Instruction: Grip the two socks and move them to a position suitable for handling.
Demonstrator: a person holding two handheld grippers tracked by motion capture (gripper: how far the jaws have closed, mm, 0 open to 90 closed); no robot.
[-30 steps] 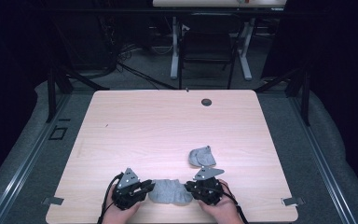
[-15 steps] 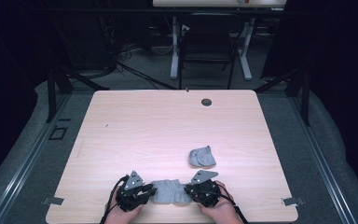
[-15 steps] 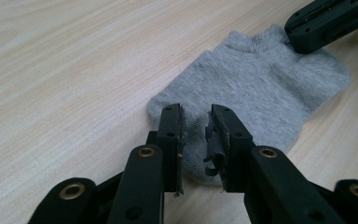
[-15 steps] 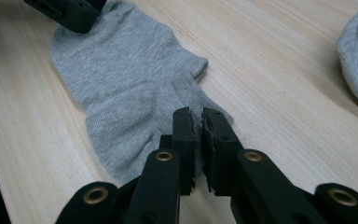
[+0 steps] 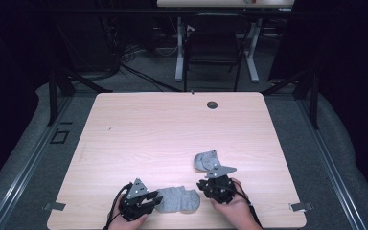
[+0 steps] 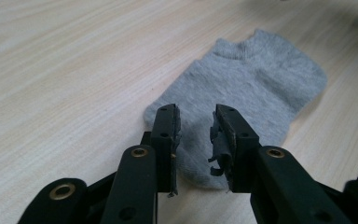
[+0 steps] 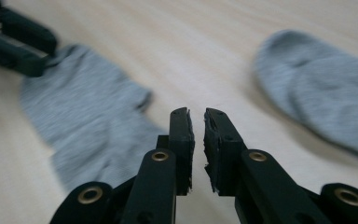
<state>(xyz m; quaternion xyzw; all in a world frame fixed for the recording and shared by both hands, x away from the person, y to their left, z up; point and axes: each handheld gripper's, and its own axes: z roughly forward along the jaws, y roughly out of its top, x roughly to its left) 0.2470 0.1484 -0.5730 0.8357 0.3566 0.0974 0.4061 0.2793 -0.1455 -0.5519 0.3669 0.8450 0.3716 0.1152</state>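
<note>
Two grey socks on the worktop (image 5: 124, 143).
I'm hovering the left hand-held gripper (image 6: 196, 126), released, over the flat sock (image 6: 247, 93); right hand-held gripper (image 7: 196, 122) nearly clenched, empty, crumpled sock (image 5: 205, 159) upper-right.

Table: you face a light wood-grain top (image 5: 172, 129) with a small dark round grommet (image 5: 212, 104) near its far edge.
Floor: grey carpet (image 5: 24, 158), metal rails (image 5: 19, 184) along both sides.
Beyond the far edge: a dark chair (image 5: 214, 48), white desk legs (image 5: 178, 48), loose cables (image 5: 124, 64).
Light: dim room, lit tabletop.
</note>
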